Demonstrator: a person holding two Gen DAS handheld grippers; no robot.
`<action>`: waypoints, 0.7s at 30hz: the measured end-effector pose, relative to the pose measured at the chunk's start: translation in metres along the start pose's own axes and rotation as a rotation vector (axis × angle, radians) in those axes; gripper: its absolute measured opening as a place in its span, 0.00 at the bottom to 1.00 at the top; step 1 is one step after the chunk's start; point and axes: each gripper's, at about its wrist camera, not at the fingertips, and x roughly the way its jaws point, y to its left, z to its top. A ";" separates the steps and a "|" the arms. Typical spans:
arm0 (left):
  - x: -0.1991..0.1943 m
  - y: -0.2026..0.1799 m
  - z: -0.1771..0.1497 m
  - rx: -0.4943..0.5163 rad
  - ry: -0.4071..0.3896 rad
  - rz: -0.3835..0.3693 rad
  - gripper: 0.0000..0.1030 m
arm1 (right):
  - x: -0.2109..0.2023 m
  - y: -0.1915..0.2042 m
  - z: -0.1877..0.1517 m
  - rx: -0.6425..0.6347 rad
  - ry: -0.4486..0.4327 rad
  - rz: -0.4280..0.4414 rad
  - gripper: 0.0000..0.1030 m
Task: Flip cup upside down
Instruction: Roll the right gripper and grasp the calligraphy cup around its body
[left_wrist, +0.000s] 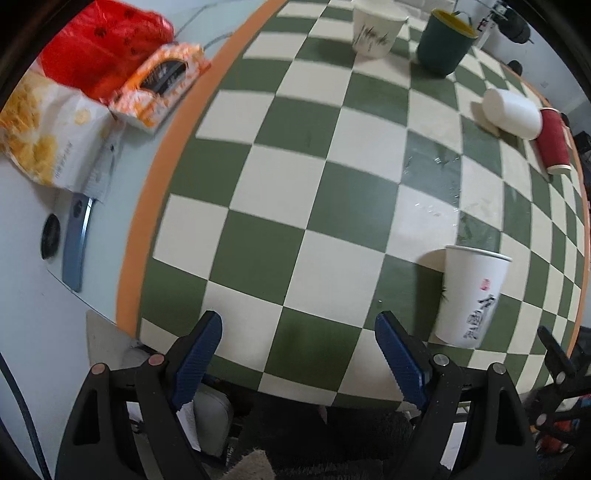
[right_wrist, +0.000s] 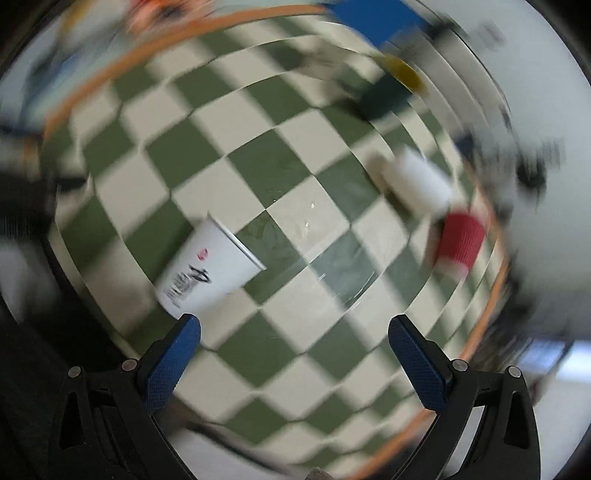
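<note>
- Left gripper (left_wrist: 298, 352): fingers spread wide, nothing between them.
- Right gripper (right_wrist: 294, 350): fingers spread wide, nothing between them.
- Paper cup (left_wrist: 470, 297): upright, mouth up, on the checkered mat (left_wrist: 280, 192), just beyond the left gripper.

A home tabletop: checkered cloth (left_wrist: 280, 177), snack bags (left_wrist: 48, 136), paper cups (left_wrist: 471, 295).

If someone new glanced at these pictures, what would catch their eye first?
Probably the green-and-cream checkered mat filling both views. Next, the white paper cup with black writing standing upright near the open left gripper, then the red cup lying on its side at the mat's far right edge.
</note>
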 end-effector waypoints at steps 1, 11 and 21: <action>0.007 0.001 0.000 -0.009 0.012 0.001 0.82 | 0.004 0.011 0.006 -0.110 -0.001 -0.044 1.00; 0.058 0.013 -0.006 -0.045 0.113 -0.007 0.83 | 0.041 0.116 -0.013 -1.067 -0.013 -0.274 1.00; 0.081 0.014 -0.006 -0.044 0.163 0.013 0.83 | 0.083 0.138 -0.043 -1.539 -0.057 -0.364 0.96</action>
